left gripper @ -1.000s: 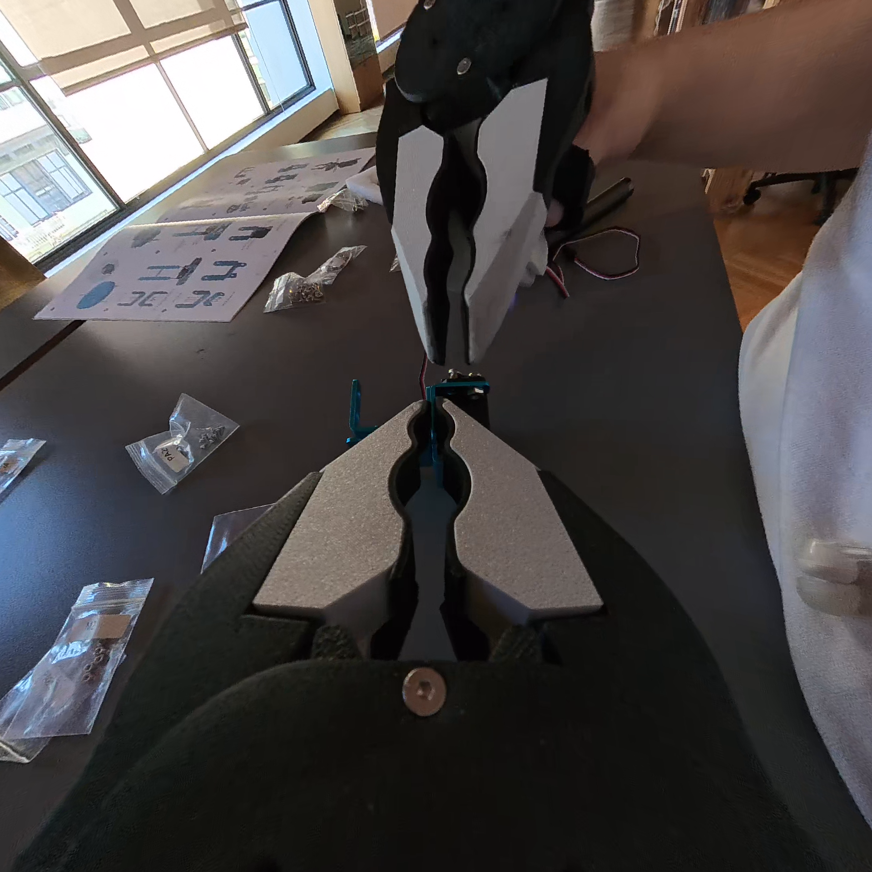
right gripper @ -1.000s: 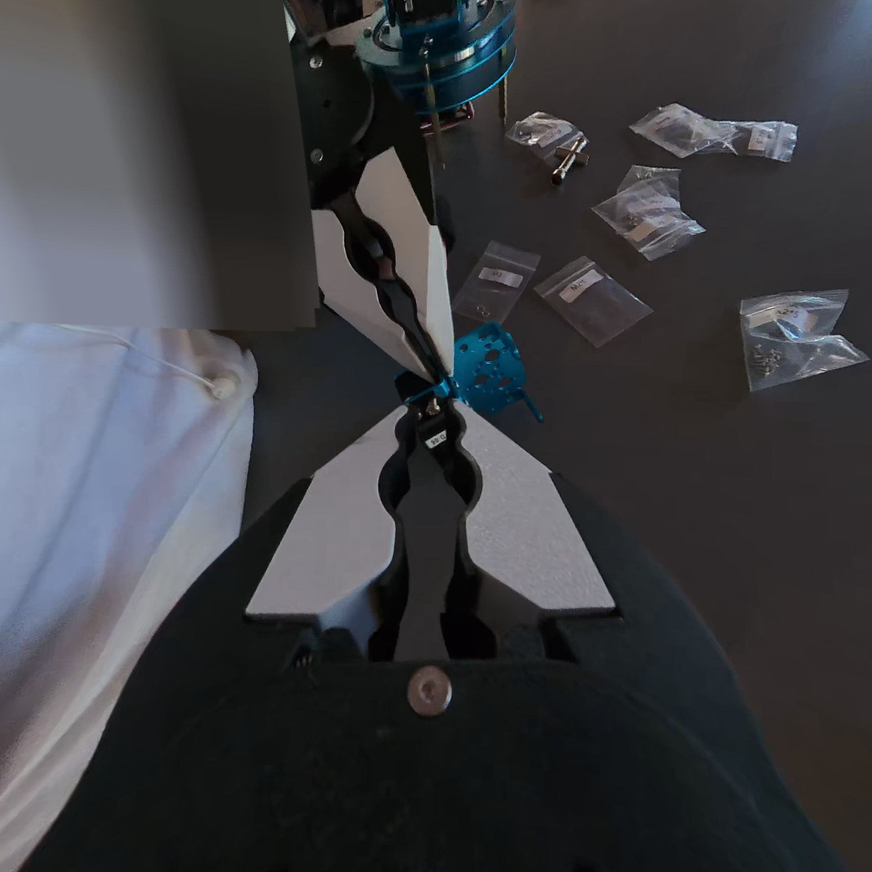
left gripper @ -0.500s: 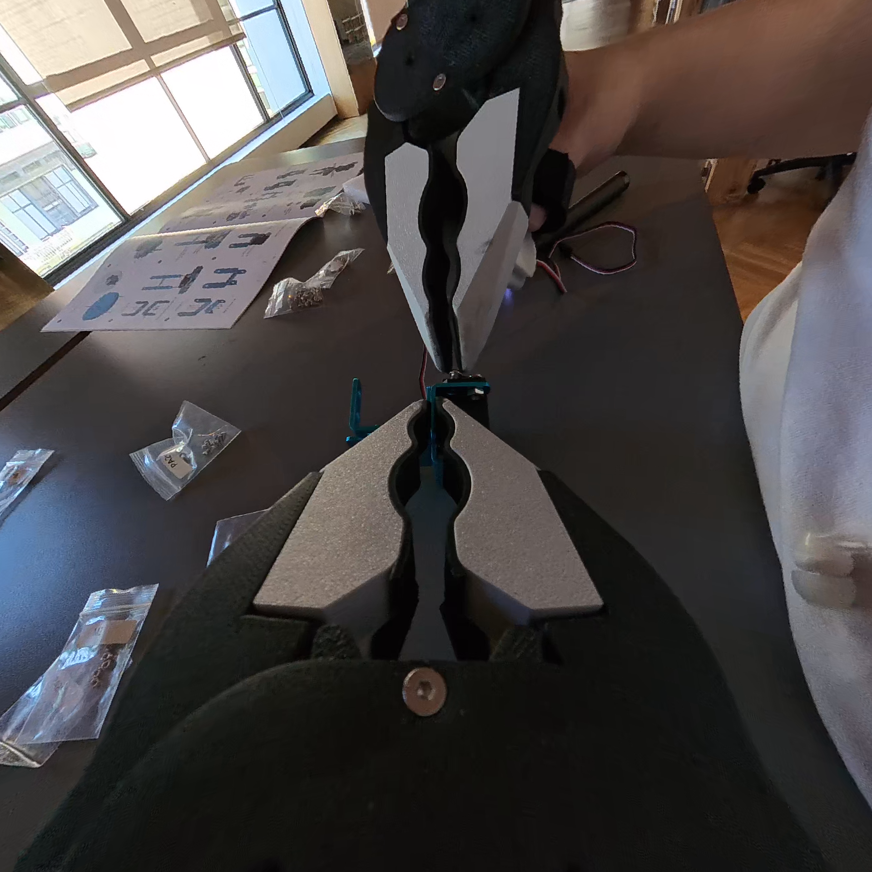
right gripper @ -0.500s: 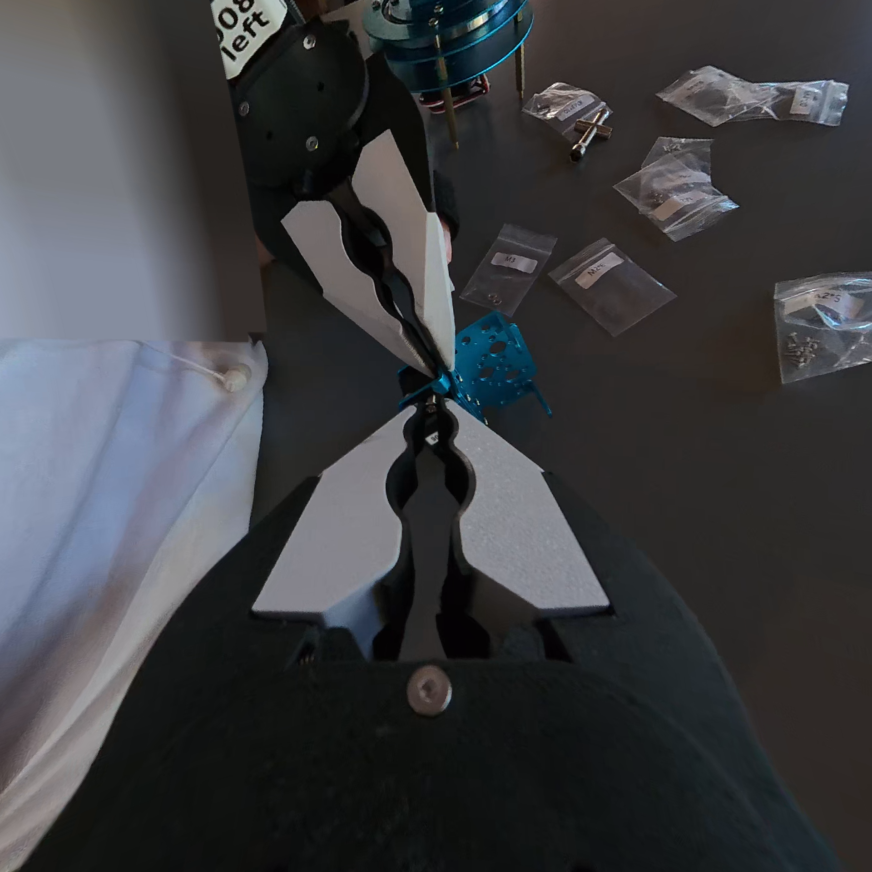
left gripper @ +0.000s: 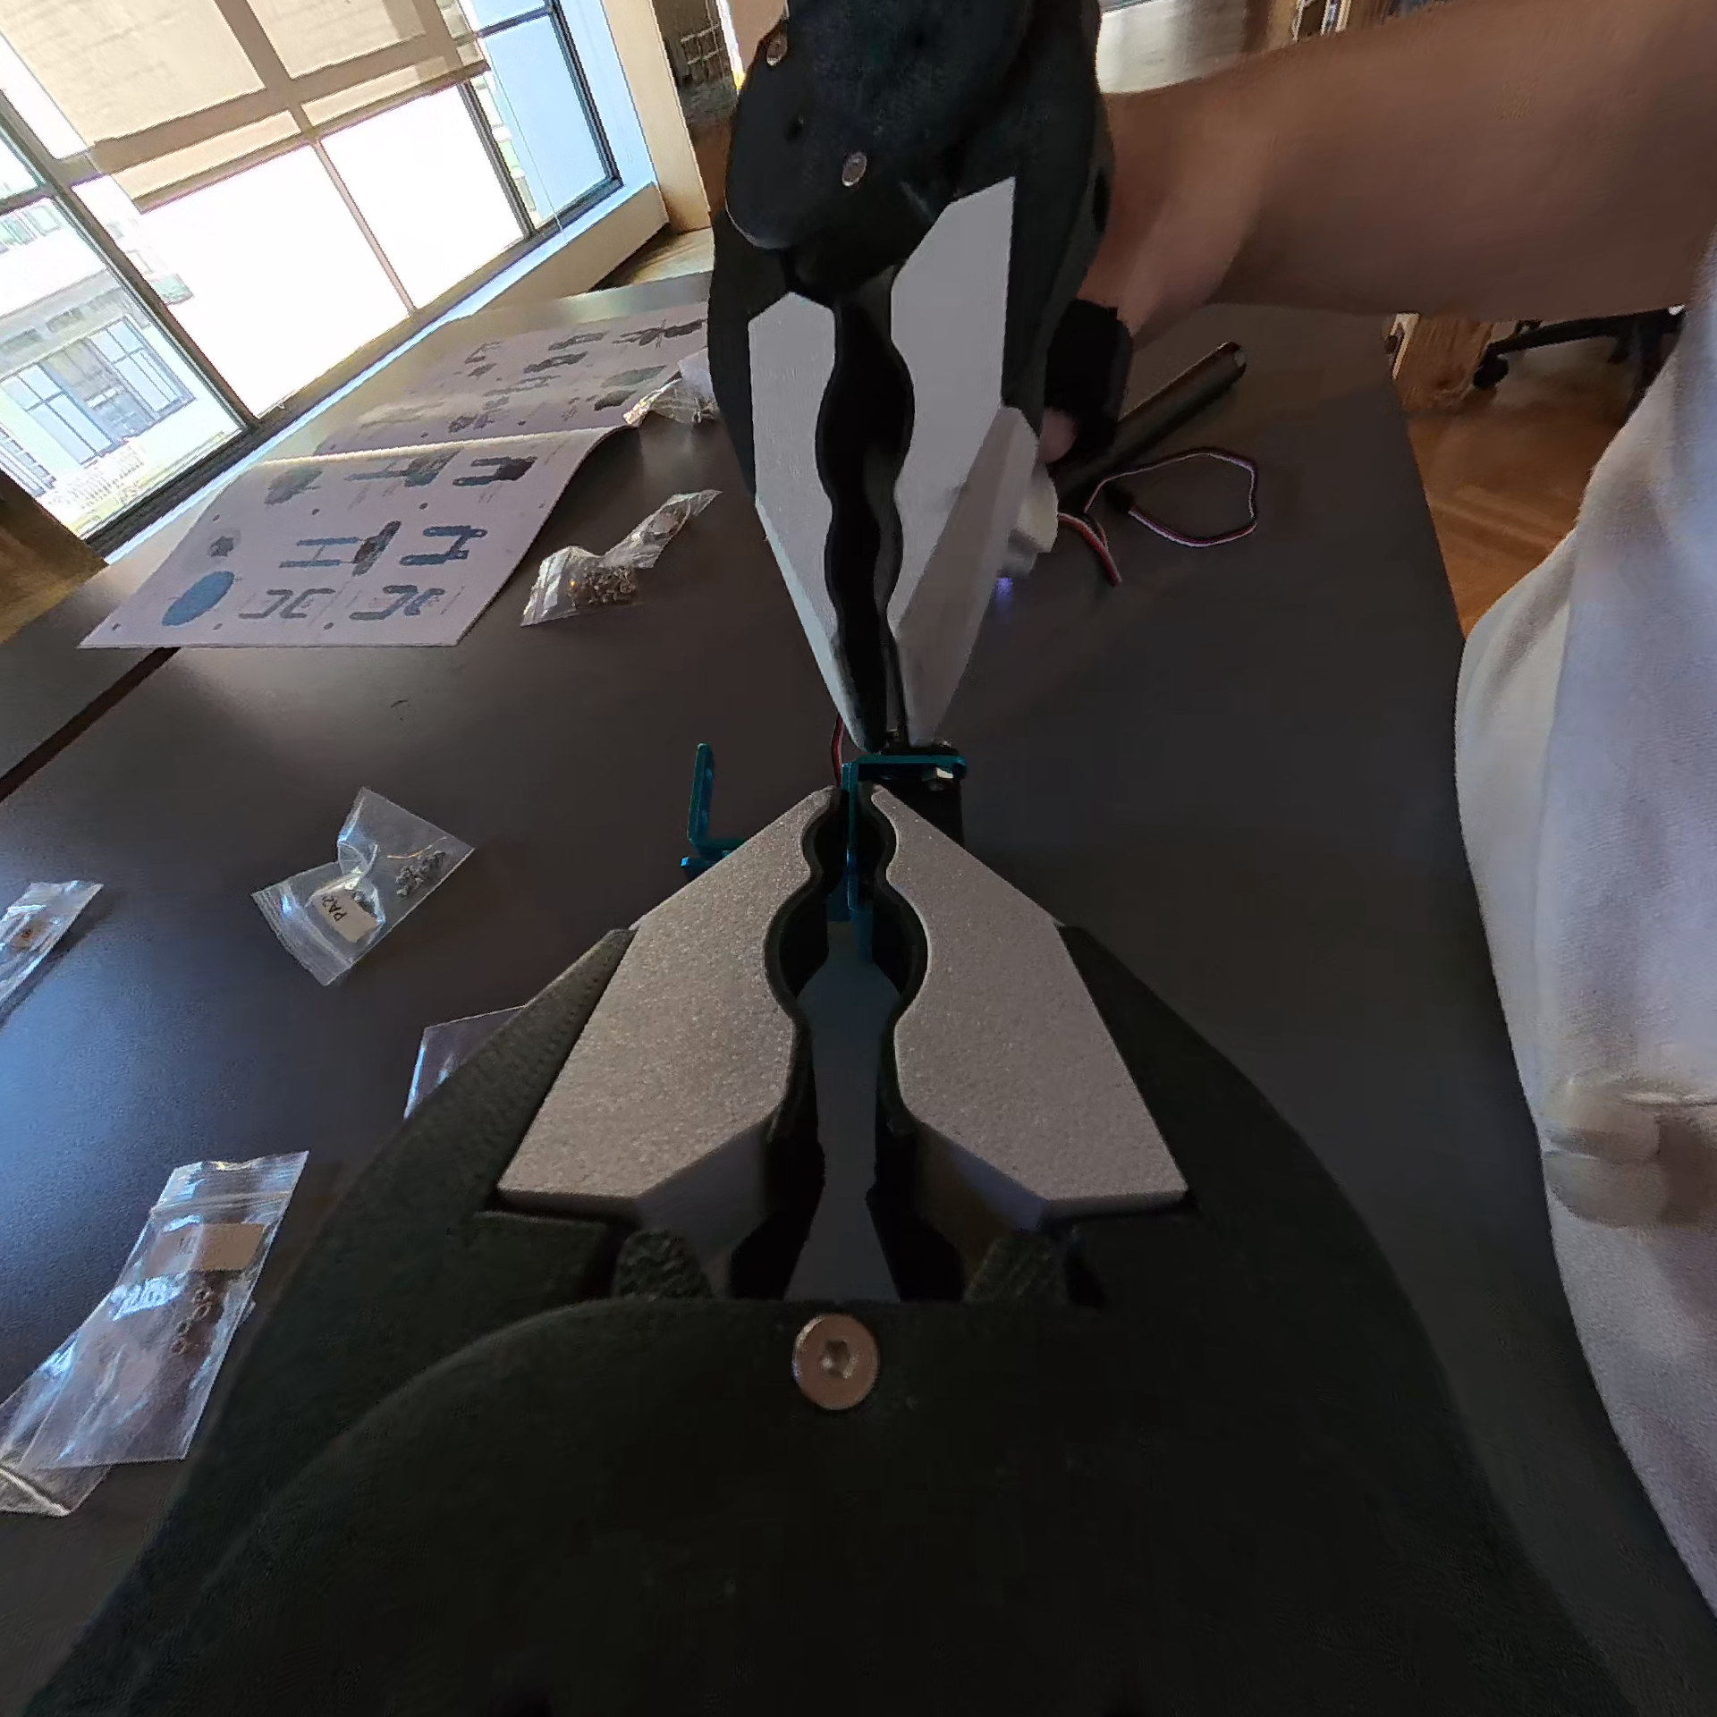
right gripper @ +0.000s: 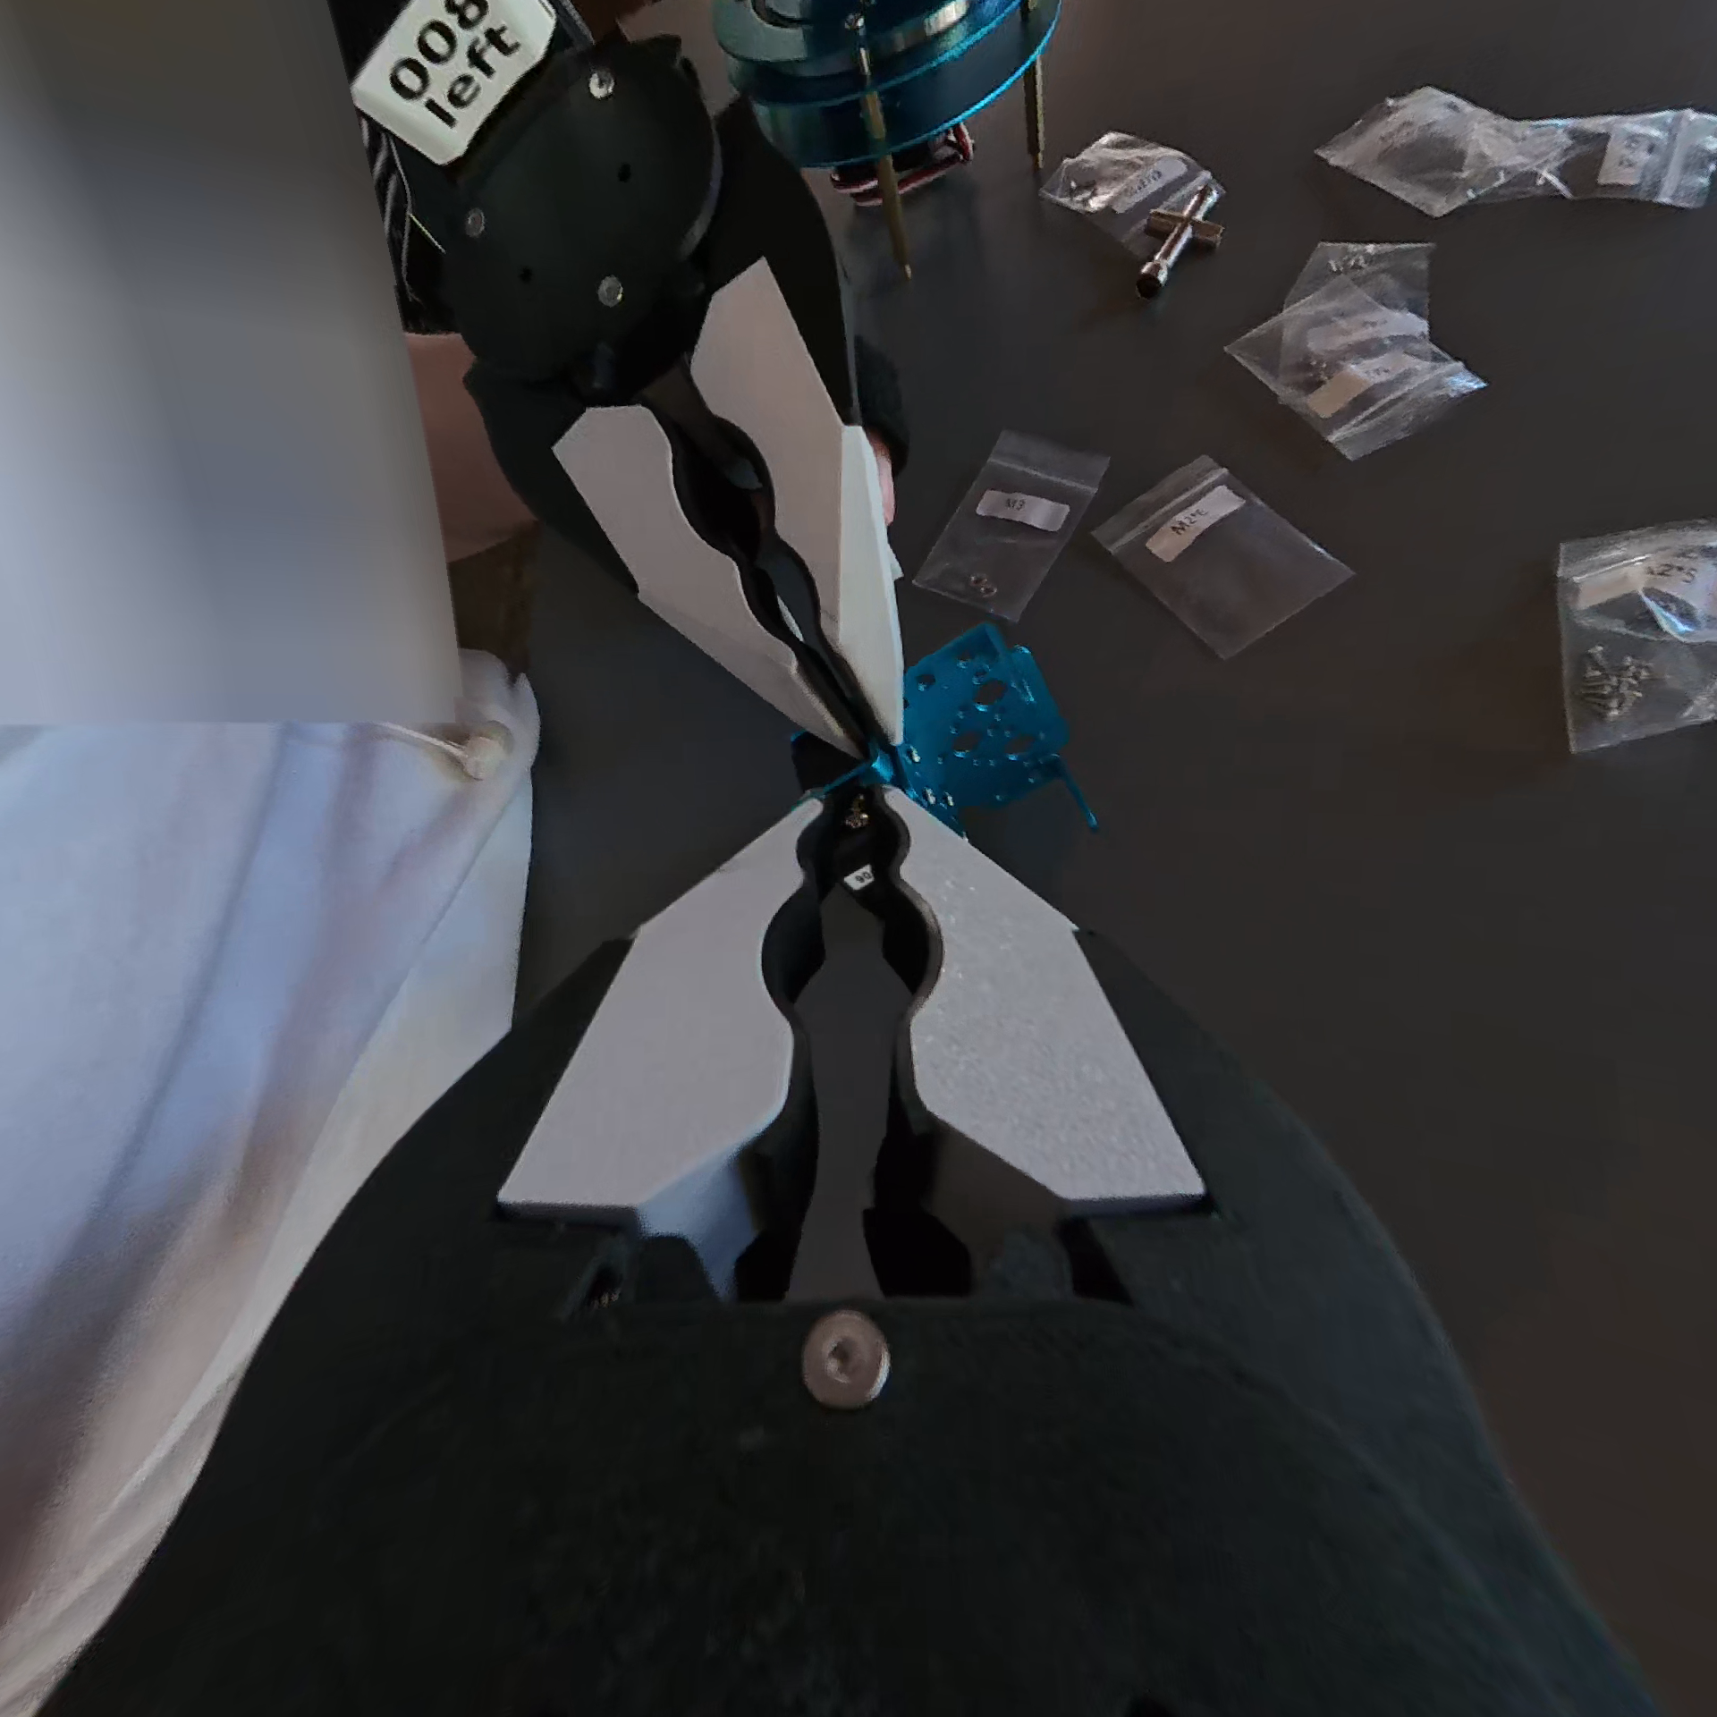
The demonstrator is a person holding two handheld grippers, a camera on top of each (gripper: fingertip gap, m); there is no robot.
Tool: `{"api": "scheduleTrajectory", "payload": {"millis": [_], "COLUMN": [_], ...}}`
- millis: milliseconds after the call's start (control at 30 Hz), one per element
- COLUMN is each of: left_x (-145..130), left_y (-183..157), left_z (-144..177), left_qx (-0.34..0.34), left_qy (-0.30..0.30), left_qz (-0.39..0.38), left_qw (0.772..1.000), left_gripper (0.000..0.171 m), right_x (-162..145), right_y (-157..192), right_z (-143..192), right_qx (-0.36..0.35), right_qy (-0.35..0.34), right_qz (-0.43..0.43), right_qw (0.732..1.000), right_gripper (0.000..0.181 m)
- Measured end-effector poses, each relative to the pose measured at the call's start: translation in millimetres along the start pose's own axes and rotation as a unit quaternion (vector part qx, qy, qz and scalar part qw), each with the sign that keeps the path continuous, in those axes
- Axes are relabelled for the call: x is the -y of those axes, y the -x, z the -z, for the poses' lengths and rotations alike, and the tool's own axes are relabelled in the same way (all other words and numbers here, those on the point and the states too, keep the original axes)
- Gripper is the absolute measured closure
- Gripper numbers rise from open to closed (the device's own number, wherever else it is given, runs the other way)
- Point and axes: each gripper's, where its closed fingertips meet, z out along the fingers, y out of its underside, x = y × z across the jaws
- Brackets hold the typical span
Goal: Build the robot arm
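Left claw [left gripper: 859, 808] pinched on the blue bracket [right gripper: 976, 720] just above the dark bench [left gripper: 1161, 836], right claw [right gripper: 859, 808] closed on the black servo [right gripper: 855, 859] seated in it; judgement: keep both grips square, bags [right gripper: 1217, 553] behind bracket.

Each hand-held gripper [left gripper: 859, 804] is showing a black textured body, pale grey wedge fingers [left gripper: 688, 1003] and one silver screw [left gripper: 833, 1374]. The person is wearing a white top [right gripper: 223, 976] (with a drawstring) and black fingerless gloves [left gripper: 1087, 367].
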Motion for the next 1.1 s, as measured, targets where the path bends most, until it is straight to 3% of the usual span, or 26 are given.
{"api": "scheduleTrajectory", "payload": {"millis": [167, 300, 433, 767, 967, 1100], "left_x": [0.5, 0.4, 0.8, 0.7, 1.4, 1.3], "left_y": [-1.5, -2.0, -4.0, -5.7, -7.3, -6.0], "left_z": [-0.9, -0.8, -1.1, -0.8, -2.1, -2.2], "left_qx": [-0.002, -0.003, -0.003, -0.008, -0.030, -0.031], "left_qy": [0.001, 0.002, 0.002, 0.002, 0.001, 0.000], "left_qz": [-0.004, -0.003, -0.013, -0.022, -0.008, 0.002], "left_qw": [1.000, 1.000, 1.000, 1.000, 1.000, 1.000], "left_gripper": [0.170, 0.170, 0.169, 0.169, 0.169, 0.169], "right_x": [-3.6, -4.3, -6.3, -7.3, -8.3, -7.2], "right_y": [0.5, 1.2, 2.6, 2.9, 4.1, 3.5], "right_z": [0.6, 0.7, 1.2, 1.1, 2.1, 2.2], "right_qx": [-0.003, -0.018, 0.009, 0.031, 0.049, 0.071], "right_qy": [0.042, 0.101, 0.140, 0.193, 0.230, 0.212], "right_qz": [0.014, 0.073, 0.097, 0.171, 0.278, 0.288], "right_qw": [0.999, 0.992, 0.985, 0.966, 0.931, 0.931], "right_gripper": [0.175, 0.176, 0.176, 0.177, 0.177, 0.177]}}
